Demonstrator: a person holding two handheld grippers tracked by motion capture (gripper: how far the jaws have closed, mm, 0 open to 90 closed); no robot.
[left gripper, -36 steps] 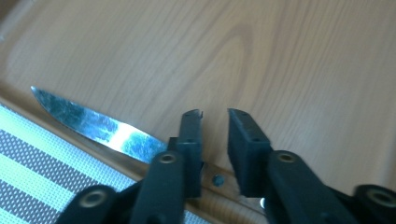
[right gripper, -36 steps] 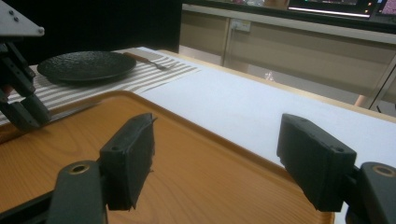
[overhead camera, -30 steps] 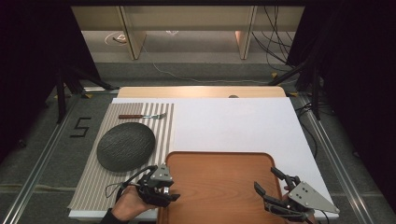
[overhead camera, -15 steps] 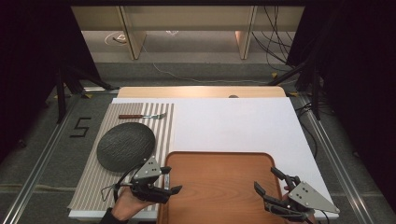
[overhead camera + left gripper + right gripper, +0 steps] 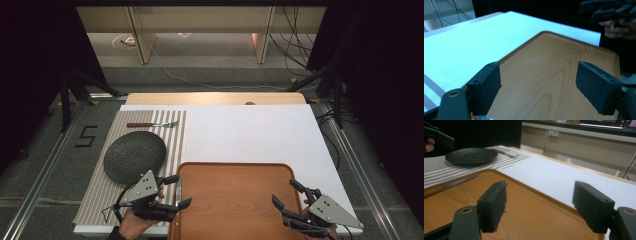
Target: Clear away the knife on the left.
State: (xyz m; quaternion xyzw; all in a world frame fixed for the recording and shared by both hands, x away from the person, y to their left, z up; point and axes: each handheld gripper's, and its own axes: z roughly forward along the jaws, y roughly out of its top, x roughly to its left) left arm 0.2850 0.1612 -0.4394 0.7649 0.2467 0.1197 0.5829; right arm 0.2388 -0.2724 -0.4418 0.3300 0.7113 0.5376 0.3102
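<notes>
A wooden tray (image 5: pixel 235 210) lies at the near edge of the white table cover. A knife (image 5: pixel 449 186) with a wooden handle rests flat along the tray's left side, seen as a thin line (image 5: pixel 179 186) in the high view. My left gripper (image 5: pixel 179 190) hovers over that left rim; its jaws have just been opening and stand wide apart (image 5: pixel 539 75) with only bare tray wood between them. My right gripper (image 5: pixel 285 191) is open over the tray's right side, nothing between its jaws (image 5: pixel 540 195).
A black plate (image 5: pixel 135 156) and a fork (image 5: pixel 152 124) lie on a striped placemat (image 5: pixel 100 195) left of the tray. White cover (image 5: pixel 250 135) stretches behind the tray. Dark stands and cables flank the table.
My left gripper's jaws have spread wider and the hand has drifted a little left and up from the tray's rim. The right gripper has stayed put.
</notes>
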